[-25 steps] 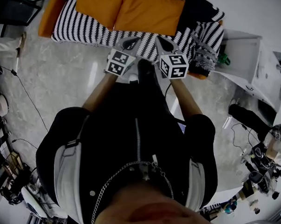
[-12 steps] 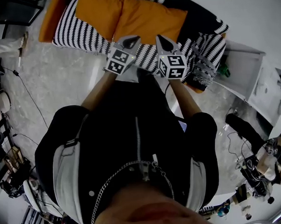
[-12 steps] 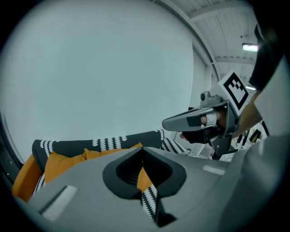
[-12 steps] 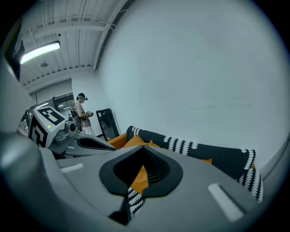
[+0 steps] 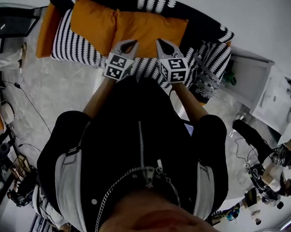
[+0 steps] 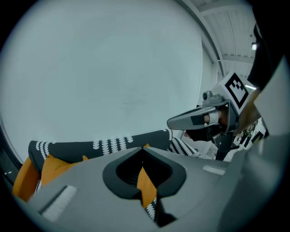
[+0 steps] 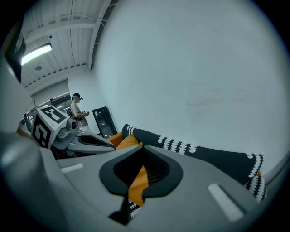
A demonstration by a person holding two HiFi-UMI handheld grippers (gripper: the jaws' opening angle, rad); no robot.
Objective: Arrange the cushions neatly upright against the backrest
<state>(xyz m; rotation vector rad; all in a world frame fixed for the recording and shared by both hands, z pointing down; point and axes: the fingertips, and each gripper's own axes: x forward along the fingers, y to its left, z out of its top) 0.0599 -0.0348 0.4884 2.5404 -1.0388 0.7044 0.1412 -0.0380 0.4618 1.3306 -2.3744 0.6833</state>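
Two orange cushions, one on the left (image 5: 91, 24) and one on the right (image 5: 153, 28), lean side by side against the dark patterned backrest (image 5: 152, 0) of a sofa with a black-and-white striped seat (image 5: 75, 46). My left gripper (image 5: 131, 42) and right gripper (image 5: 159, 41) hover side by side just short of the cushions' lower edge, both shut and holding nothing. In the left gripper view the shut gripper (image 6: 144, 147) points at the backrest (image 6: 90, 147) and an orange cushion (image 6: 50, 165). In the right gripper view the shut gripper (image 7: 142, 147) faces the backrest (image 7: 204, 156).
A fringed grey cushion (image 5: 204, 79) lies at the sofa's right end. An orange piece (image 5: 44, 24) sits at its left end. A white cabinet (image 5: 252, 79) stands to the right. Cables and clutter line the marble floor (image 5: 62, 88). A person (image 7: 78, 111) stands far off.
Both grippers have moved forward over the striped seat, closer to the orange cushions. They stay shut and empty. The cushions have not moved on the sofa.
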